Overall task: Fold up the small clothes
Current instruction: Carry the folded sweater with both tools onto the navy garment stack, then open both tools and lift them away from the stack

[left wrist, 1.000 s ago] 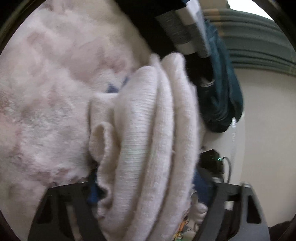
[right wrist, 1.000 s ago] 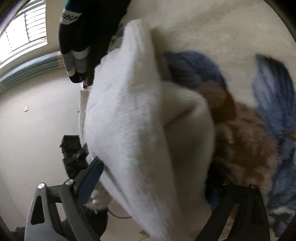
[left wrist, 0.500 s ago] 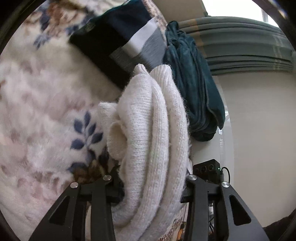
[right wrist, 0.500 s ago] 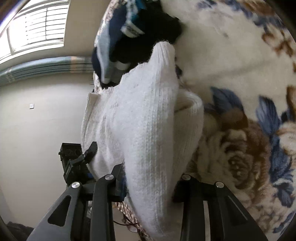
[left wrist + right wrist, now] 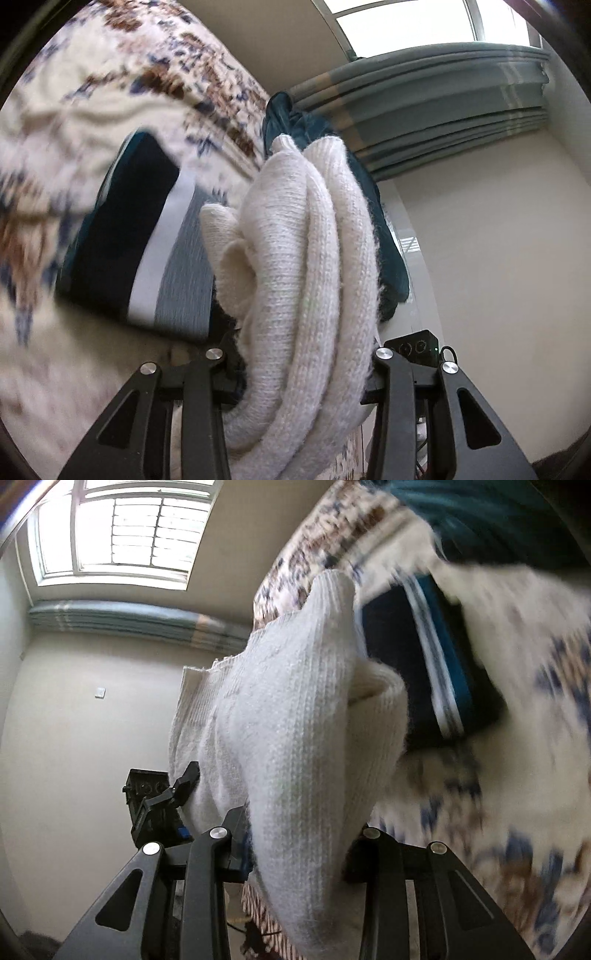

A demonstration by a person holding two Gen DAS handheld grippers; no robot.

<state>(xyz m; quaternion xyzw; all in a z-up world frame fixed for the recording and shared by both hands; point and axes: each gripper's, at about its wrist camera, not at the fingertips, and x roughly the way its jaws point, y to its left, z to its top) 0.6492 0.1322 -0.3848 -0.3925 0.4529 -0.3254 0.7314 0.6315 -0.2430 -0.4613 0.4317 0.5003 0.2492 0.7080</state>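
A folded cream knit sweater [image 5: 295,280] is clamped between both grippers and held up above a floral blanket [image 5: 66,122]. My left gripper [image 5: 299,373] is shut on one end of the bundle. My right gripper [image 5: 299,853] is shut on the other end [image 5: 295,738]. The other gripper [image 5: 162,805] shows at the left of the right wrist view, on the sweater's far edge. The fingertips are hidden by the knit.
A folded navy garment with white and grey stripes [image 5: 140,236] lies on the blanket, also in the right wrist view [image 5: 428,672]. A teal garment [image 5: 369,206] lies beyond it [image 5: 480,520]. Curtains [image 5: 424,107], a window [image 5: 118,535] and beige walls lie behind.
Both grippers have lifted the folded sweater up and away from the blanket, toward the folded navy striped garment. The grip on the sweater has not changed.
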